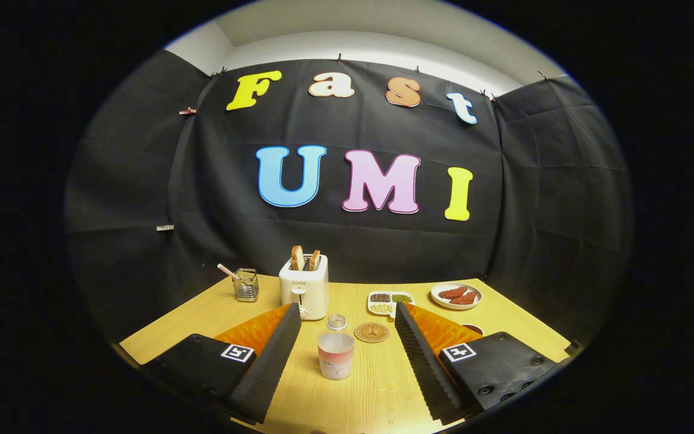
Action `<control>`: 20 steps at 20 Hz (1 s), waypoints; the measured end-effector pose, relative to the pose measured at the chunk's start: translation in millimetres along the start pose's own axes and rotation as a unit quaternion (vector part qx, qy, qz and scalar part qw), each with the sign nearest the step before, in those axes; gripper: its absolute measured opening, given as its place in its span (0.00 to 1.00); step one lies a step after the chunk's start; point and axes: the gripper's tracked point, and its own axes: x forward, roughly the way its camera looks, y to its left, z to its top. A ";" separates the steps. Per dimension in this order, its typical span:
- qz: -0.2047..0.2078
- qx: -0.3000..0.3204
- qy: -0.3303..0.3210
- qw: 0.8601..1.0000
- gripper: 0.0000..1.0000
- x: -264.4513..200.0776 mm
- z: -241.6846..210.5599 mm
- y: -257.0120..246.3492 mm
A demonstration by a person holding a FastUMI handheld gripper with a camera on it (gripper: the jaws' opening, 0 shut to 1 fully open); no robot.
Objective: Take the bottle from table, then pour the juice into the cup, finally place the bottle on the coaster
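Gripper view: the gripper [345, 352] is held above the wooden table [377, 392] with its two fingers spread wide apart, gripping nothing. One bottle [335, 348] stands upright on the table between the fingers, touching neither. One round coaster [372, 332] lies flat just beyond the bottle, slightly to its right. Part of one cup [473, 328] shows behind the right finger. Farther back stands one toaster [304, 291] holding two bread slices [305, 258]. To its left is one wire holder [246, 285] containing one stick. To its right lie one compartment tray [390, 302] of small items and one plate [456, 296] carrying two reddish pieces.
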 end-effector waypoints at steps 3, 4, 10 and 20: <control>-0.016 0.019 -0.008 1.000 0.97 8.7 2.2 -1.8; -0.020 0.024 -0.011 0.999 0.97 11.4 2.3 -2.6; -0.030 0.006 -0.006 1.000 0.97 36.9 -25.2 -5.0; -0.018 0.011 0.015 1.000 0.97 76.1 -91.4 13.0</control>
